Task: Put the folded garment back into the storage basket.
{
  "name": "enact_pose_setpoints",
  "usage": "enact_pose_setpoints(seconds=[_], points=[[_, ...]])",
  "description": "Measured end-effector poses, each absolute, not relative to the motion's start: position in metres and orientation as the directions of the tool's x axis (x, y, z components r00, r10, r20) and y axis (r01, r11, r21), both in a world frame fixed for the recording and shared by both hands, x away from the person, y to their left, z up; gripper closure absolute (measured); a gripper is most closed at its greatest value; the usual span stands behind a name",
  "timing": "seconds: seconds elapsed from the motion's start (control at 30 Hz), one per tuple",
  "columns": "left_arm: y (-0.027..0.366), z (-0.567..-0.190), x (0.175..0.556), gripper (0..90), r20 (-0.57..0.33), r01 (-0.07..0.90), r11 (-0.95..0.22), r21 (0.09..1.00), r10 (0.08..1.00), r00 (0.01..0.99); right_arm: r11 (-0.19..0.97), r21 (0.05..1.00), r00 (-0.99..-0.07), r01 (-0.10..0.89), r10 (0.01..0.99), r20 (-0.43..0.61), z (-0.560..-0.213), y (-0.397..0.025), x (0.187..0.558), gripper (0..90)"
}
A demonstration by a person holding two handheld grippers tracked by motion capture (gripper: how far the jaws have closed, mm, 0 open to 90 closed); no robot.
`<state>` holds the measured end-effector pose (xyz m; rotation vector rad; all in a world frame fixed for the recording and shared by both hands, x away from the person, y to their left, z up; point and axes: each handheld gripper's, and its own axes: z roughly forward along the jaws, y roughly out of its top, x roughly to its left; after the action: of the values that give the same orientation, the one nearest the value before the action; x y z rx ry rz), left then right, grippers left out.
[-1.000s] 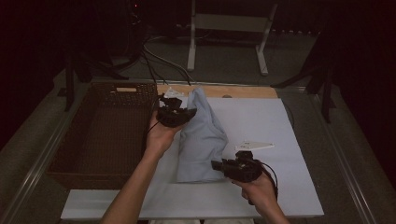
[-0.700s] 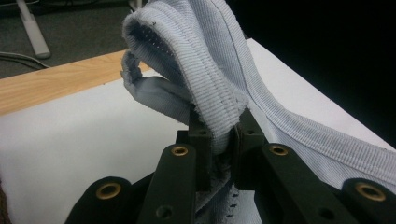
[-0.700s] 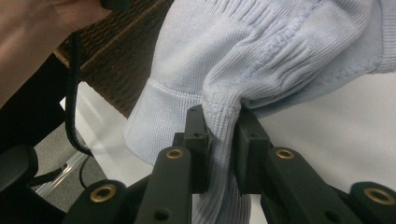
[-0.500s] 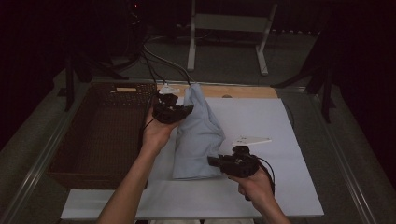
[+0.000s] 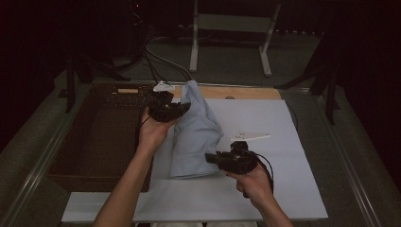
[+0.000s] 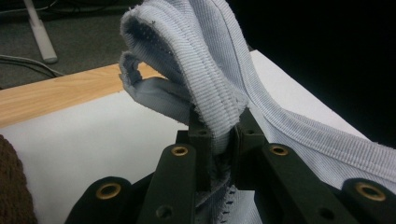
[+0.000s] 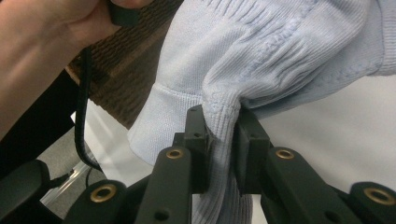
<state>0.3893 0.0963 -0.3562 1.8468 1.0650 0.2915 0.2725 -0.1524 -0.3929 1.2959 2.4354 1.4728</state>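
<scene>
A pale blue knitted garment [image 5: 196,132] hangs between my two grippers above the white board [image 5: 283,118]. My left gripper [image 5: 185,108] holds its upper end near the board's far left. In the left gripper view that gripper [image 6: 218,128] is shut on a ribbed edge of the garment [image 6: 205,60]. My right gripper [image 5: 210,158] grips the lower end nearer the front. In the right gripper view the gripper [image 7: 220,123] is shut on a bunched ribbed hem of the garment [image 7: 280,51]. The other hand [image 7: 51,32] appears at the top left of that view.
A dark brown woven basket [image 5: 101,137] stands to the left of the board. A strip of bare wood [image 5: 246,92] runs along the board's far edge. A metal stand [image 5: 227,28] and cables [image 5: 156,61] lie on the floor beyond the table.
My left gripper has lifted the garment's upper end slightly. The right gripper has shifted a little left and forward with the lower end.
</scene>
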Motion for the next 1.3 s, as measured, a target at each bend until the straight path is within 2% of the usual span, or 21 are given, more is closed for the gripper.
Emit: enact_pose_setpoints(seconds=[1.3], points=[[0.129, -0.337, 0.394, 83.2, -0.232, 0.526, -0.128, 0.841, 0.792, 0.564, 0.191, 0.751, -0.671, 0.632, 0.620, 0.407, -0.372, -0.118, 0.292, 78.2]])
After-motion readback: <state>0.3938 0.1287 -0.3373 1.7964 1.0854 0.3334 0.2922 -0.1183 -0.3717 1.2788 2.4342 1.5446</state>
